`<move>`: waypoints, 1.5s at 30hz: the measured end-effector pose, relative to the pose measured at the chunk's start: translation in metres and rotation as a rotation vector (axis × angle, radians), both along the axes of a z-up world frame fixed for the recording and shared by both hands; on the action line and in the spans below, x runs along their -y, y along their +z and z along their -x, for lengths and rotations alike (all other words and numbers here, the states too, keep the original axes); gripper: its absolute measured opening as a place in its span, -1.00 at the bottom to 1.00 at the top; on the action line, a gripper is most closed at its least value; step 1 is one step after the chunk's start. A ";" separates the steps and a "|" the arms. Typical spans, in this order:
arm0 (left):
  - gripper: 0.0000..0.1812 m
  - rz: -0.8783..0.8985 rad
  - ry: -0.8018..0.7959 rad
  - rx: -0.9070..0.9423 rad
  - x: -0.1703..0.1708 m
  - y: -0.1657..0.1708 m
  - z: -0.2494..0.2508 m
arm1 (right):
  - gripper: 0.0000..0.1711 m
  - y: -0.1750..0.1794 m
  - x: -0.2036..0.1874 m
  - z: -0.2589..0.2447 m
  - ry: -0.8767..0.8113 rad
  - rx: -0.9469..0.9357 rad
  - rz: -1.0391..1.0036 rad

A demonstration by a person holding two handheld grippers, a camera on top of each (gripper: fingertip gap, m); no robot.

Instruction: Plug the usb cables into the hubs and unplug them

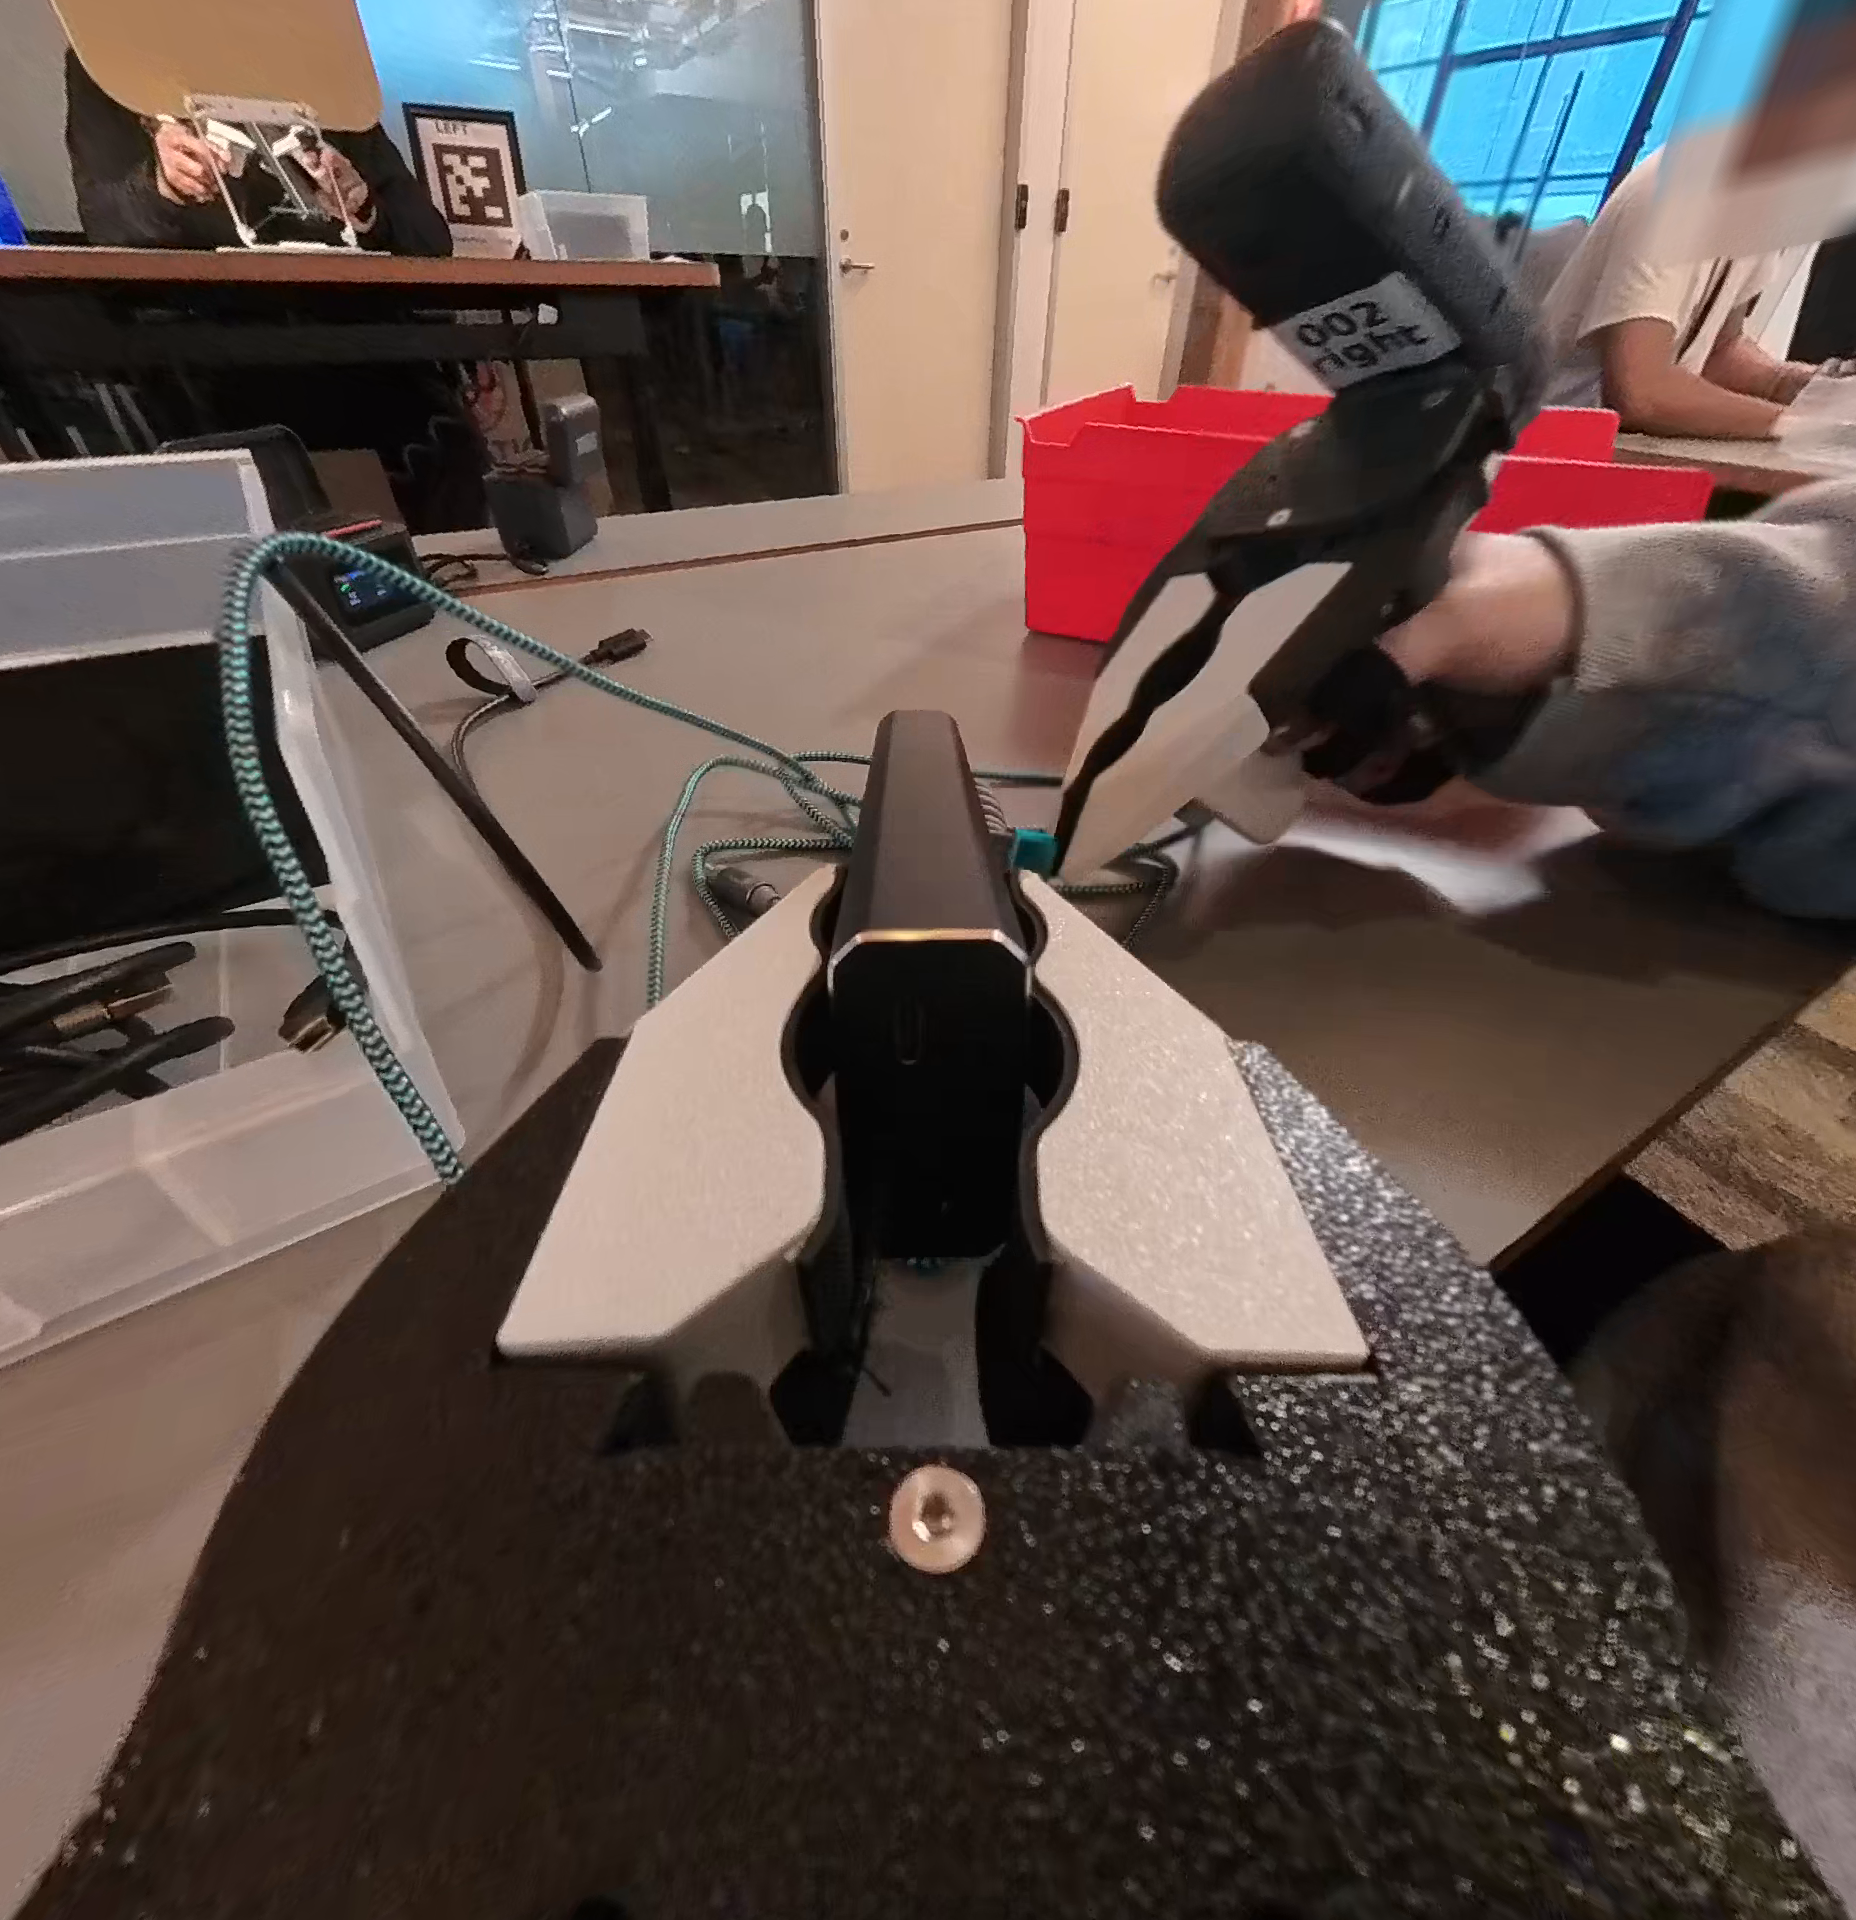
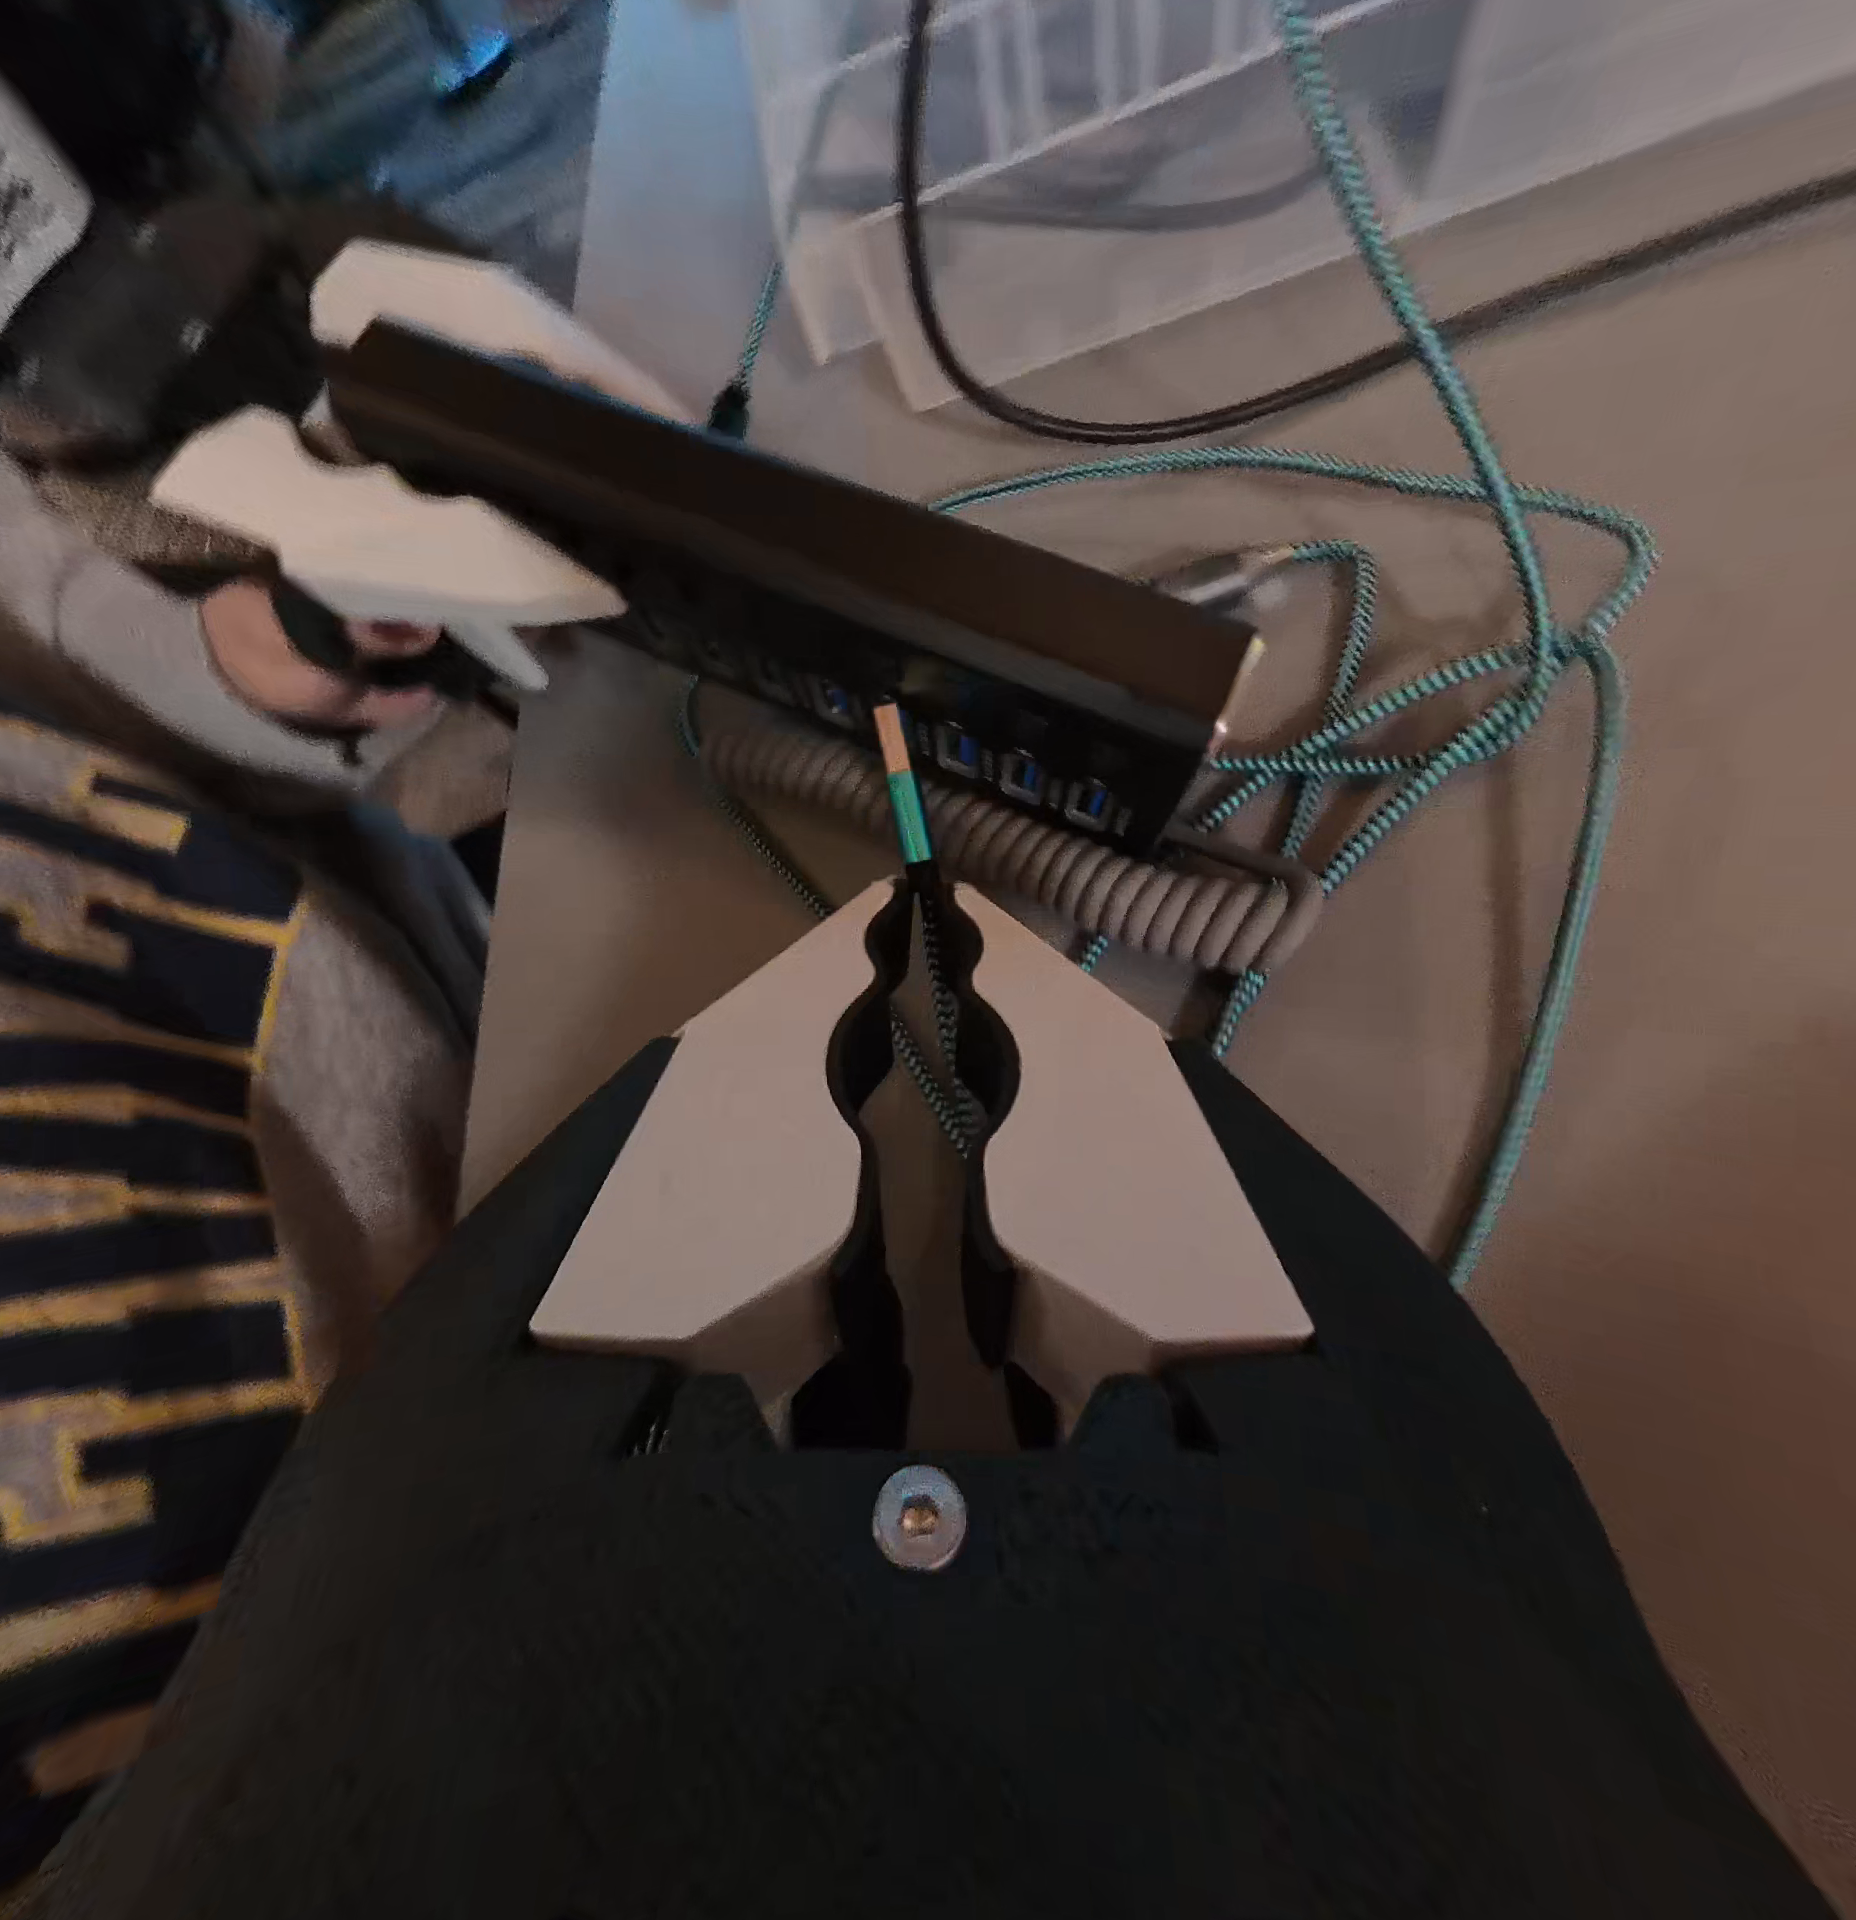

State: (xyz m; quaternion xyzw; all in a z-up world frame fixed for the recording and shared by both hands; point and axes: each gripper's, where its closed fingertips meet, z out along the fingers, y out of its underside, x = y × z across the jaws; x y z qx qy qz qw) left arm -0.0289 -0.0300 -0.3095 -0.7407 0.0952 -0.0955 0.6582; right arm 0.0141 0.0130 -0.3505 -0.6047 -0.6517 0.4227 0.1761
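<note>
Left hand-held gripper (image 1: 929,925) clamps hub (image 2: 799,582), right hand-held gripper (image 2: 919,894) pinches teal cable (image 2: 929,997); plug (image 2: 900,779) at port, needs straight push or pull.

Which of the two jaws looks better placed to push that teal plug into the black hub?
The right gripper: it holds the teal plug by its cable, tip at the hub's ports. The left gripper is clamped on the black hub, steadying it.
</note>
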 end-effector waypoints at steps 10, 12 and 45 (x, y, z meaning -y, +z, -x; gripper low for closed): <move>-0.70 -0.027 0.032 -0.080 0.000 0.000 -0.002 | -0.97 -0.012 0.000 -0.004 -0.360 0.097 0.100; -0.70 -0.031 0.033 -0.093 0.000 0.000 -0.003 | -0.97 -0.010 0.001 -0.003 -0.376 0.095 0.106; -0.70 -0.057 0.011 -0.171 0.003 0.001 -0.009 | -0.96 -0.008 0.003 -0.004 -0.378 0.091 0.216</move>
